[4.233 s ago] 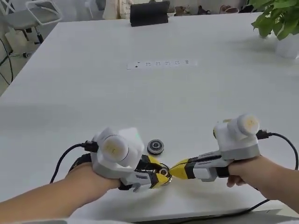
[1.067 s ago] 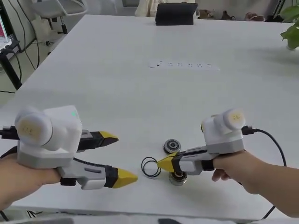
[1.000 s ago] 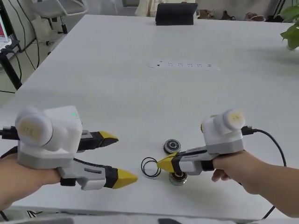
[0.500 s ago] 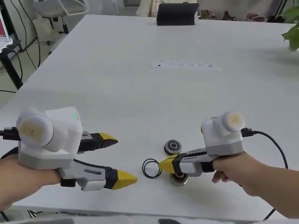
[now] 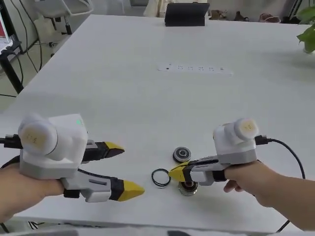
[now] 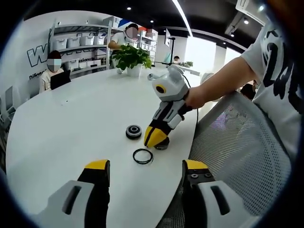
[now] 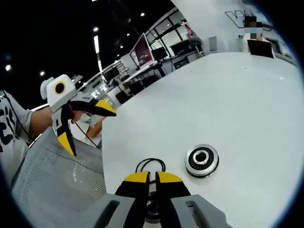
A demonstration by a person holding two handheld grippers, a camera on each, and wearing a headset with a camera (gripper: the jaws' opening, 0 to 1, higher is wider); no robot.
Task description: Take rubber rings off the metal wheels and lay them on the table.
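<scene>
Head view: left gripper [image 5: 129, 167] has backed off, jaws gaping empty; right gripper [image 5: 174, 172] is pinching the bare wheel [image 5: 187, 189], rubber ring [image 5: 160, 178] now lying freed at its nine o'clock. Left gripper view: ringed wheel [image 6: 133, 131] is waiting at the ring's eleven o'clock. Right gripper view: jaws nearly closed, one ring remaining

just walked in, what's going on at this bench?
A person with a gripper in each hand is taking rubber rings off metal wheels. One ring lies loose on the table. The right gripper, jaws closed, sits over a wheel that looks bare, right beside the ring; I cannot tell if it clamps the wheel. The left gripper is open and empty, off to the side. A second wheel just behind has its black ring on.
</scene>
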